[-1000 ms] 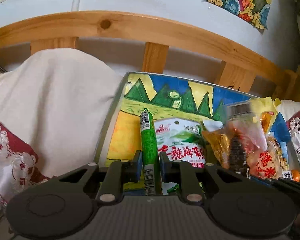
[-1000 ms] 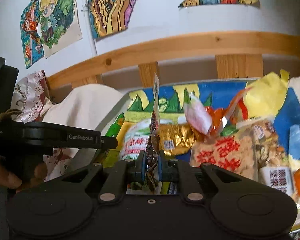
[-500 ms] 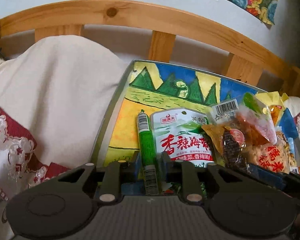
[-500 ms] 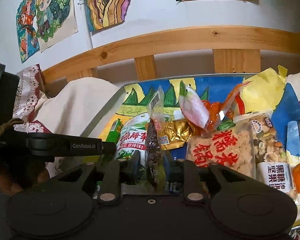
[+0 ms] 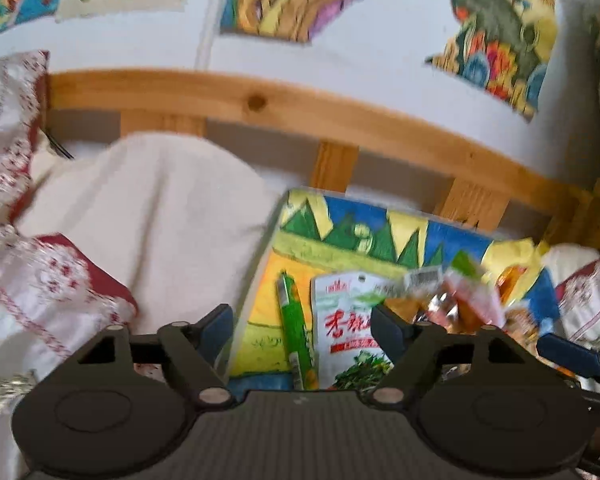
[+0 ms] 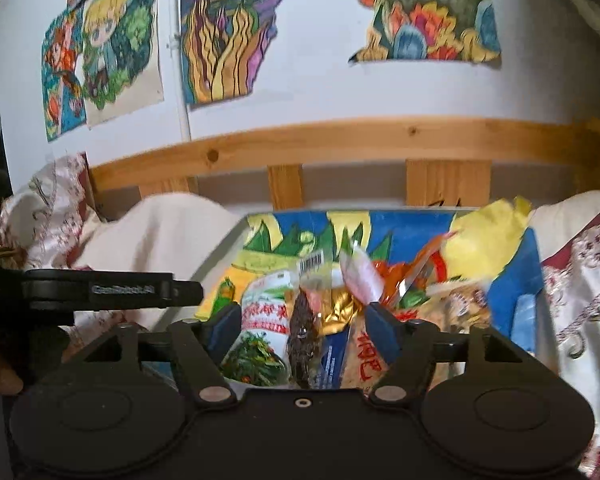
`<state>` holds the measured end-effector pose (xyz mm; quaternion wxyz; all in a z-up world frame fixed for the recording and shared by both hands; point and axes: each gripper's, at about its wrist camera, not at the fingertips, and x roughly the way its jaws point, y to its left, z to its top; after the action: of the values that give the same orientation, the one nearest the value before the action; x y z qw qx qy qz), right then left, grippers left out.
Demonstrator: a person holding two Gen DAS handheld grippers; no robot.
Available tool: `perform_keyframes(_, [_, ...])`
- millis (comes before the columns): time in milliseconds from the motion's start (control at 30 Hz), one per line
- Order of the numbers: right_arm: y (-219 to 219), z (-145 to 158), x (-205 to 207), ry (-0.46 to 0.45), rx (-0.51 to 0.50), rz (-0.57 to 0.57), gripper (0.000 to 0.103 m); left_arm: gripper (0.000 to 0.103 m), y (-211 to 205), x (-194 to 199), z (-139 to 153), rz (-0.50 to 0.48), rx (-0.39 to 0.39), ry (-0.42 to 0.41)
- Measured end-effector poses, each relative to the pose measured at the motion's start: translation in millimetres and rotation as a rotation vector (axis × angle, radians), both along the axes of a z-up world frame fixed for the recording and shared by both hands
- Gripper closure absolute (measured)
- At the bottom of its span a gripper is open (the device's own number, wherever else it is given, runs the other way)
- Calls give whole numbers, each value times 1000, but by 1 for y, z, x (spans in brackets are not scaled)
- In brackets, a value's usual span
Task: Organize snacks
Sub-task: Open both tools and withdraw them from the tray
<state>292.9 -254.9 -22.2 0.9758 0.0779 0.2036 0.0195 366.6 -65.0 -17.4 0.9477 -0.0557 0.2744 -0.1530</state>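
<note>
A shallow tray [image 5: 262, 312] lined with a painted mountain picture holds the snacks. A green stick snack [image 5: 294, 328] lies flat on it beside a white seaweed packet [image 5: 346, 332]. My left gripper [image 5: 302, 326] hovers just above them, its jaws opening wide, the stick loose between them and untouched. In the right wrist view a dark dried-meat packet [image 6: 302, 338] rests on the pile next to a gold packet [image 6: 340, 308]. My right gripper [image 6: 304, 326] has its jaws opening on both sides of it, pads clear of the packet.
More packets fill the tray's right half: a rice-cracker bag [image 6: 370, 356] and a yellow wrapper [image 6: 484, 240]. A cream pillow [image 5: 152, 220] lies left of the tray. A wooden slatted rail [image 5: 340, 116] and a wall with drawings stand behind. The left gripper's body [image 6: 112, 290] shows in the right view.
Both grippers were shut, the left on the green stick and the right on the dark packet. Both have let go, opened wide, and risen; the two snacks now lie in the tray.
</note>
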Motion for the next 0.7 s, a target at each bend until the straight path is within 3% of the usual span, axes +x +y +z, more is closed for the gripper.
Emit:
perform_keyframes(367, [-4,38,-54,-57,35,-32,14,2,9,-65,45,26,64,-136])
perform_keyframes(700, [-12,59,-107,-92,35,-70,2,1,12,-118,63,24,95,-178])
